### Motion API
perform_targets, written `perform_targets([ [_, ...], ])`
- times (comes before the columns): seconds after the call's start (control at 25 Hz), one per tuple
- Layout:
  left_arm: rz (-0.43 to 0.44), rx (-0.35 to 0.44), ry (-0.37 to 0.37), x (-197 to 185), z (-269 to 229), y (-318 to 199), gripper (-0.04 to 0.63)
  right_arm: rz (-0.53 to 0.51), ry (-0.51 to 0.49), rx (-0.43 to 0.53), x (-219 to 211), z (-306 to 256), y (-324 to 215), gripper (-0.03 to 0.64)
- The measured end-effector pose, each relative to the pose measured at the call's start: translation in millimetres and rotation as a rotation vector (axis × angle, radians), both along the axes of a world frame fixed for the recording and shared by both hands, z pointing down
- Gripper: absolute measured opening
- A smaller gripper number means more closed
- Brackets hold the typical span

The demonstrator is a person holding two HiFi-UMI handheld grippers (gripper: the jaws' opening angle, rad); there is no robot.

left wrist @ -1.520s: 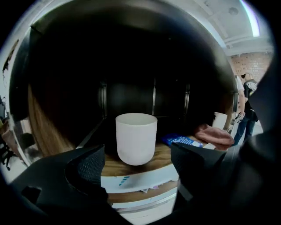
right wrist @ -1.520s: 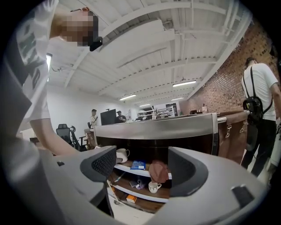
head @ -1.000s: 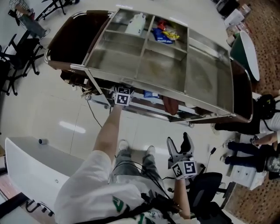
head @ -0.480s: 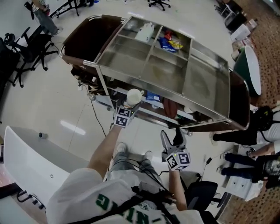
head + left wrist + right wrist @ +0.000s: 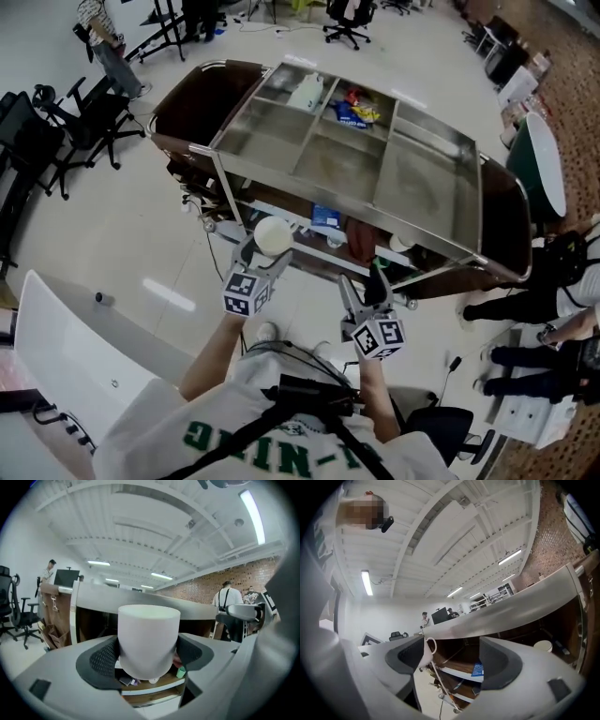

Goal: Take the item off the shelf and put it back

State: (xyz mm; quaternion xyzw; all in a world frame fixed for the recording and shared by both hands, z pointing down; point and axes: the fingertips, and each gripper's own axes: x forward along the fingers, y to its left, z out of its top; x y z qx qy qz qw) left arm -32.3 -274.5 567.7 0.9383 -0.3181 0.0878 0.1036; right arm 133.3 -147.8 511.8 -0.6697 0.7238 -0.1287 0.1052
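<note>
White cup [image 5: 272, 236] – head view: it is off the steel cart [image 5: 441, 142], held out in front of the lower shelf between the jaws of your left gripper [image 5: 265, 248].
Right gripper [image 5: 364, 284] – head view: raised beside the left one, near the cart's front edge, carrying nothing.
Left gripper view: both mesh pads [image 5: 104, 656] press the cup's [image 5: 148, 639] lower wall. The jaws are partway closed on it, and the cup is upright with its rim well above the pads.
Right gripper view: the jaws stand apart and empty. A second cup [image 5: 543, 645] sits on the shelf to the right.
Risk, grip: you hold low on a smooth rounded wall, so a tilt going back in could let the cup slip out.
Risk, shelf: the top tray overhangs the lower shelf, so if you come in too high the rim may strike it.
</note>
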Motion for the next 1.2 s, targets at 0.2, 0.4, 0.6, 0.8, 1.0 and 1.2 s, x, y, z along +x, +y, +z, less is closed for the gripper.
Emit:
perform_targets([
  [0.2, -0.041, 0.079, -0.023, -18.9, -51.3, 28.1, 0.368, -0.007, 0.048, 0.054, 8.2, -25.6, 11.8, 0.377],
  [0.4, -0.056, 0.116, -0.035, -30.0, -78.5, 53.8, 0.368, -0.003, 0.075, 0.085, 20.5, -41.7, 21.4, 0.377],
  [0.6, -0.07, 0.088, -0.016, -36.8, -82.4, 69.0, 0.368, 0.004, 0.051, 0.088, 30.1, -42.2, 28.7, 0.377],
  [0.8, -0.079, 0.127, 0.006, -30.8, -85.7, 71.4, 0.368, -0.003, 0.049, 0.075, 32.8, -39.0, 33.4, 0.377],
  [1.0, -0.065, 0.142, 0.007, -25.8, -84.4, 75.9, 0.368, -0.001, 0.06, 0.072, 34.9, -38.6, 37.4, 0.377],
  [1.2, -0.053, 0.135, -0.003, -26.1, -76.3, 80.2, 0.368, 0.007, 0.063, 0.072, 36.3, -39.6, 41.4, 0.377],
])
